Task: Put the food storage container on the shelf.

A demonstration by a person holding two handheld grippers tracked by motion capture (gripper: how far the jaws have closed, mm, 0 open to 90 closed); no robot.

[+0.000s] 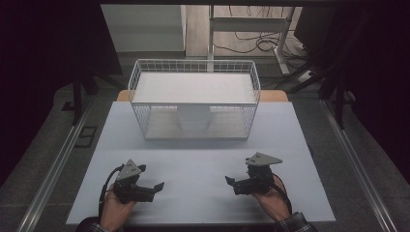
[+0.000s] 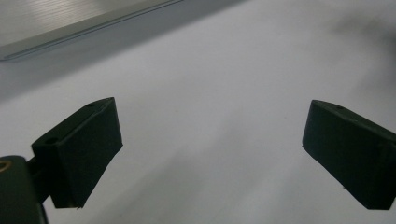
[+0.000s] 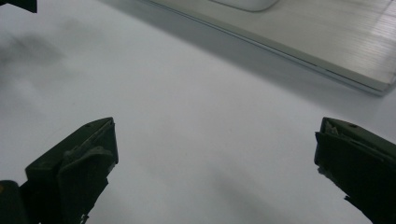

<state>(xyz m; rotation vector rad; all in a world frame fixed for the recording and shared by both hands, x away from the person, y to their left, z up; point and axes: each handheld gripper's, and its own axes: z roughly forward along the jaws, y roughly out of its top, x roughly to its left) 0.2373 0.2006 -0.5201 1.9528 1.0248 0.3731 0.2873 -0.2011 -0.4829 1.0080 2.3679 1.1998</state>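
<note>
High view overhead facing forward, gripper views low, close over white tabletop (image 1: 203, 164), perhaps sharing its middle.

White wire basket (image 1: 193, 65) at table's far side; white bowl (image 1: 193, 120) inside

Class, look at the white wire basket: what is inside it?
A pale bowl sits on the floor of the basket, partly covered by a flat white shelf; the bowl's contents are hidden.

The left tongs (image 2: 212, 154) stand wide apart with nothing between their two black jaws, over the bare white desk (image 2: 219, 93), while at the far left a pale flat edge (image 2: 70, 21) runs slantwise across the corner with a shadow beside it.
</note>
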